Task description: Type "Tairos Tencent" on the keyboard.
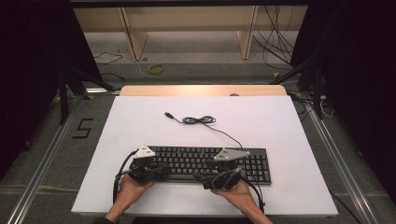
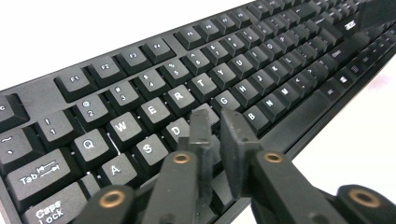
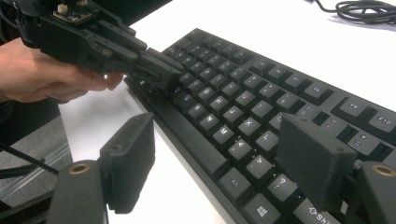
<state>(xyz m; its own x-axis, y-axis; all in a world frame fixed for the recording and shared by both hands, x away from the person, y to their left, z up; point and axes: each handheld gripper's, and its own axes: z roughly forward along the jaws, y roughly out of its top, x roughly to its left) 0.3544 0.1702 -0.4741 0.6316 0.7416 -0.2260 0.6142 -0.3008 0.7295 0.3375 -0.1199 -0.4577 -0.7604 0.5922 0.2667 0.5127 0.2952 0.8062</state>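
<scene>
A black keyboard lies along the front of the white table top. Its cable runs back to a loose coil, and the USB plug lies free. My left gripper is shut with nothing in it, tips down on the keys around D and F. Seen from the right gripper view, it comes in held by a hand. My right gripper is open wide, and its jaws straddle the keyboard's front edge near the space bar.
The white top stretches bare behind the keyboard as far as a wooden strip at the back. On the floor, metal rails run along both sides. Wooden shelf legs and loose cables lie beyond the table.
</scene>
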